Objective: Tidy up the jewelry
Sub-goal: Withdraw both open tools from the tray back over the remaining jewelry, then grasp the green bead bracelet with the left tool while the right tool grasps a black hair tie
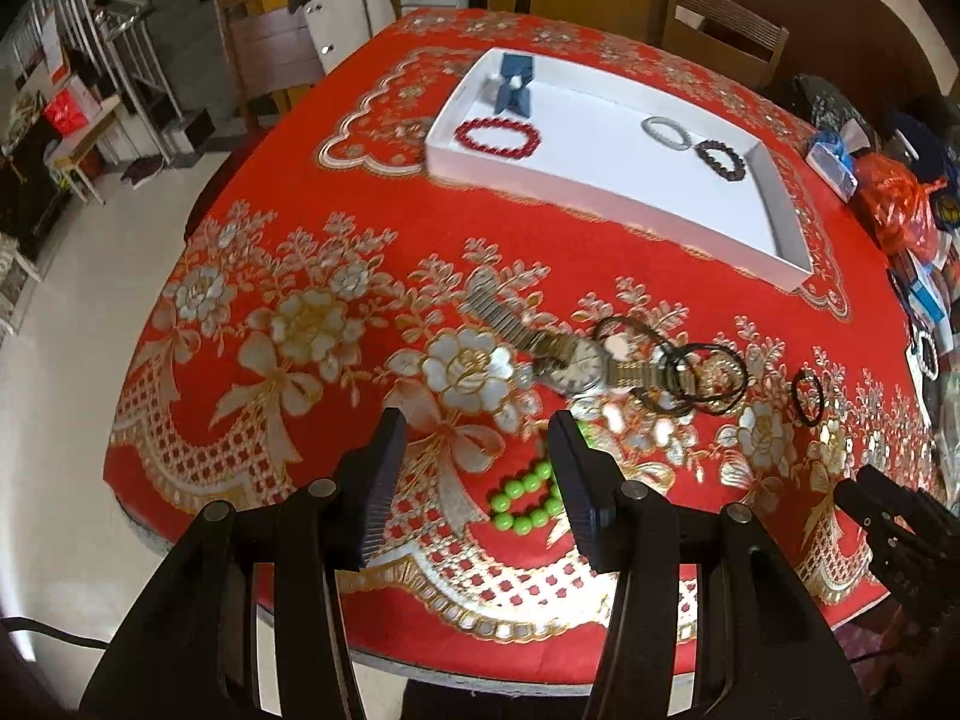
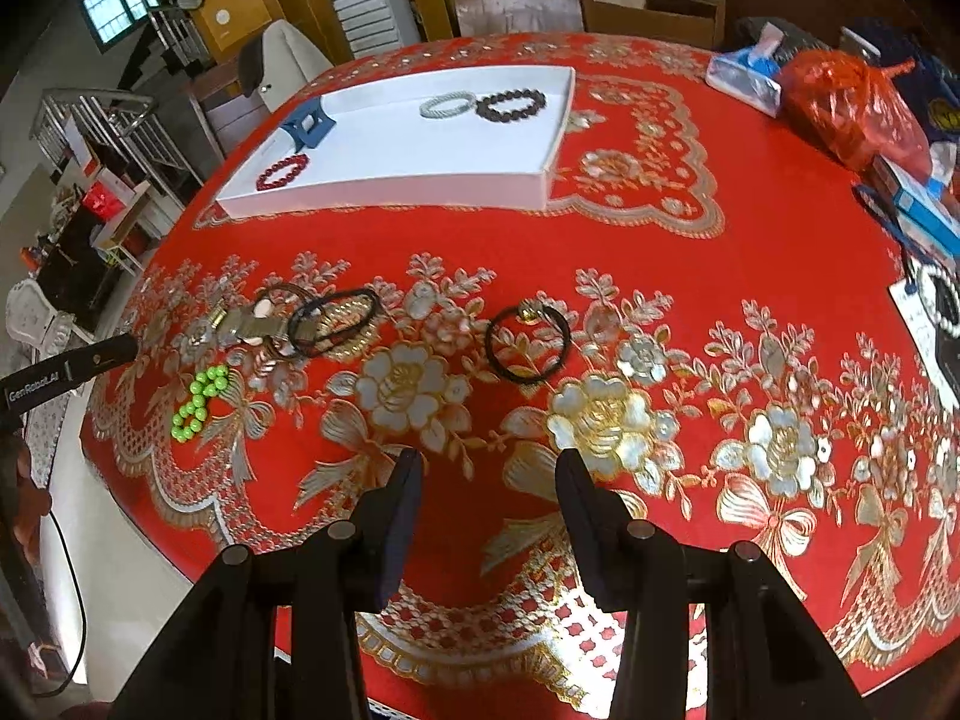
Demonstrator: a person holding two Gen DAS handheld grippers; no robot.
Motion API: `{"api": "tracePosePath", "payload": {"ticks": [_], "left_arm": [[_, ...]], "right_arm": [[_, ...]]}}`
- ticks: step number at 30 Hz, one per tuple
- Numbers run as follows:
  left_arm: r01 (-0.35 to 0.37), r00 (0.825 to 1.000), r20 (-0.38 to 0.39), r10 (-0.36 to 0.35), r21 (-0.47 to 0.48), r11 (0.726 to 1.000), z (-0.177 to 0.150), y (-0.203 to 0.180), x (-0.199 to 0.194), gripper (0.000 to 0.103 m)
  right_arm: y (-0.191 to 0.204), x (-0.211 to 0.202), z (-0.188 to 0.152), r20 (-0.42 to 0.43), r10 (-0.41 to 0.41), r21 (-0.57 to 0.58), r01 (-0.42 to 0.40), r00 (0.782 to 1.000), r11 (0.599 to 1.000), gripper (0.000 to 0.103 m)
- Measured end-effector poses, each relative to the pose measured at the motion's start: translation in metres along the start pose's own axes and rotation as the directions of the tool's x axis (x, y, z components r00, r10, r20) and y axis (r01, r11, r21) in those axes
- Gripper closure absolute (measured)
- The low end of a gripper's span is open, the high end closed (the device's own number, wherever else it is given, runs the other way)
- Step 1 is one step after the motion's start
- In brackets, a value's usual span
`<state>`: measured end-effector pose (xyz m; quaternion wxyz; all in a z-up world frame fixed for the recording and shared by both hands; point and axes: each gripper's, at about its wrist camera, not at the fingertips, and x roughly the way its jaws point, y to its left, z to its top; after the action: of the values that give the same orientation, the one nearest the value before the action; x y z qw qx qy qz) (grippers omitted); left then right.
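White tray [image 2: 543,183] holds four pieces — three bracelets, one clip

In the left wrist view the green bead bracelet [image 1: 528,501] is partly hidden behind one finger, the watch [image 1: 579,365] is blurred among overlapping hair ties [image 1: 699,378], and the clutter [image 1: 918,276] at the table's right edge is cut off.

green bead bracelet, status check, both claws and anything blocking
Left claw and right claw open, empty. Green bead bracelet on cloth by left claw, not yet in white tray. Nothing blocking.
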<state>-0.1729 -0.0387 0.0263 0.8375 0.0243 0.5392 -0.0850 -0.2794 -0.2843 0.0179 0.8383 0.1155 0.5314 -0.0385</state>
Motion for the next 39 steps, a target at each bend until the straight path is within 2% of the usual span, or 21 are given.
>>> {"api": "tracePosePath", "payload": {"ticks": [8,14,18,21,28,29,30,31,35,39], "left_arm": [[0.026,0.998,-0.056,-0.030,-0.060,0.998,-0.005,0.015,0.012,0.054],[0.033,0.997,-0.066,-0.038,-0.078,0.996,0.000,0.017,0.015,0.054],[0.027,0.996,-0.083,-0.033,-0.079,0.997,0.001,0.021,0.021,0.054],[0.020,0.995,-0.096,-0.028,-0.079,0.997,-0.002,0.025,0.025,0.055],[0.004,0.993,-0.118,-0.017,-0.110,0.994,-0.005,0.041,0.032,0.054],[0.003,0.993,-0.119,-0.017,-0.115,0.993,-0.005,0.043,0.032,0.054],[0.002,0.993,-0.119,-0.017,-0.120,0.993,-0.004,0.045,0.033,0.054],[0.002,0.993,-0.120,-0.017,-0.123,0.992,-0.003,0.046,0.034,0.054],[0.005,0.992,-0.124,-0.022,-0.133,0.991,0.000,0.047,0.036,0.054],[0.032,0.991,-0.127,-0.049,-0.139,0.990,0.001,0.045,0.035,0.054]], "right_arm": [[-0.004,0.007,0.005,-0.007,0.012,0.026,-0.012,1.000,1.000,0.059],[0.013,0.011,0.026,0.020,0.124,0.039,-0.125,0.992,0.991,0.060],[0.039,0.023,0.045,0.027,0.160,-0.023,-0.159,0.987,0.987,0.073],[0.049,0.036,0.058,0.019,0.165,-0.042,-0.164,0.986,0.985,0.078],[0.051,0.071,0.080,-0.046,0.199,0.010,-0.198,0.979,0.980,0.082],[0.049,0.075,0.081,-0.055,0.209,0.022,-0.209,0.976,0.978,0.085],[0.047,0.080,0.081,-0.067,0.218,0.035,-0.216,0.974,0.976,0.094],[0.046,0.083,0.081,-0.076,0.225,0.045,-0.222,0.971,0.974,0.099],[0.036,0.080,0.078,-0.059,0.296,0.097,-0.289,0.953,0.952,0.101],[0.026,0.062,0.076,-0.021,0.277,0.087,-0.274,0.961,0.958,0.101]]}}
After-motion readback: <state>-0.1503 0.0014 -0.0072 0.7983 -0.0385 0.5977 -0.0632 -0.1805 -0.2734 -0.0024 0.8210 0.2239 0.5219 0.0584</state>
